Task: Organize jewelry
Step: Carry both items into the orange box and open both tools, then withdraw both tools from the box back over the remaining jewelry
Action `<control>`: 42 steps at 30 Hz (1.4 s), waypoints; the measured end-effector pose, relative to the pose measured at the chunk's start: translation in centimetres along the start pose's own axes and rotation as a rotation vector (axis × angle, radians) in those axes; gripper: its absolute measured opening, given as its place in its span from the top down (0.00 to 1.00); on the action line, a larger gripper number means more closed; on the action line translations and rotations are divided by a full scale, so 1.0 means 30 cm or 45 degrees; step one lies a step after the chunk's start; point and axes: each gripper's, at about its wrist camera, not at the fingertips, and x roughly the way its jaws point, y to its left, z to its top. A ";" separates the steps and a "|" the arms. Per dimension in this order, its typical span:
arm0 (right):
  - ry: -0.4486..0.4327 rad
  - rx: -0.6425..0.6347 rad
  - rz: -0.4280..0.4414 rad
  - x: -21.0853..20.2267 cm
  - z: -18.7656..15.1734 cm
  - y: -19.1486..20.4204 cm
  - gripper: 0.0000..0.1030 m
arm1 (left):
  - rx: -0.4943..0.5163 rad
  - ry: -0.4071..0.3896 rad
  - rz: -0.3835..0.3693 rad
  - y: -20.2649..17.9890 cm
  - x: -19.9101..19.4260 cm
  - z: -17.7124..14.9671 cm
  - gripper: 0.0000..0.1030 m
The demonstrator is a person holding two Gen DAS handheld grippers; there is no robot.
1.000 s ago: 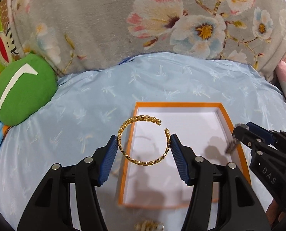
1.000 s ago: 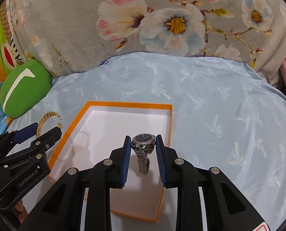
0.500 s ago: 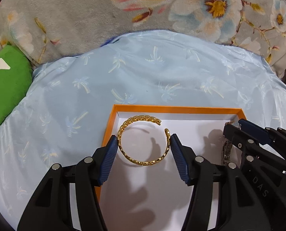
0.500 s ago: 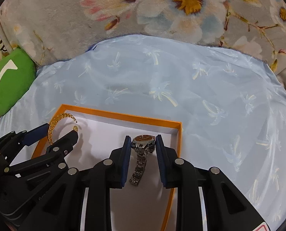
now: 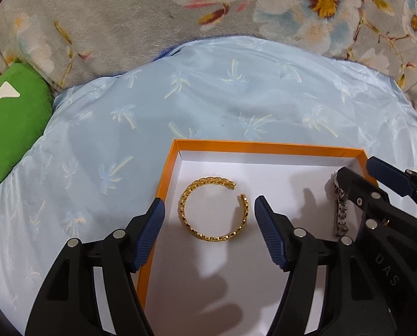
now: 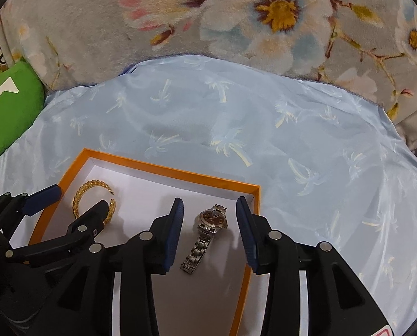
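1. Both pieces lie on the white floor of the orange-rimmed box (image 5: 267, 147). The gold bracelet (image 5: 213, 209) is at its left, between the fingers of the left gripper (image 5: 210, 225), whose jaws have just been opening and stand clear of it. Pulling back low could catch a pad on the open bangle and drag it out.
2. The silver watch (image 6: 207, 235) lies near the right wall, between the spread fingers of the right gripper (image 6: 210, 233), which have also just been opening and do not touch it. Its strap trails toward the near side, so a finger could snag it.
3. The box sits on a soft blue pillow (image 6: 264, 128); a nudge to its rim may tip it.
4. The two grippers are close together and could knock each other on withdrawal.
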 end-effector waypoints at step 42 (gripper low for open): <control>-0.062 0.081 0.073 -0.522 -0.402 -0.022 0.55 | -0.071 -0.165 0.150 0.230 -0.464 -0.306 0.16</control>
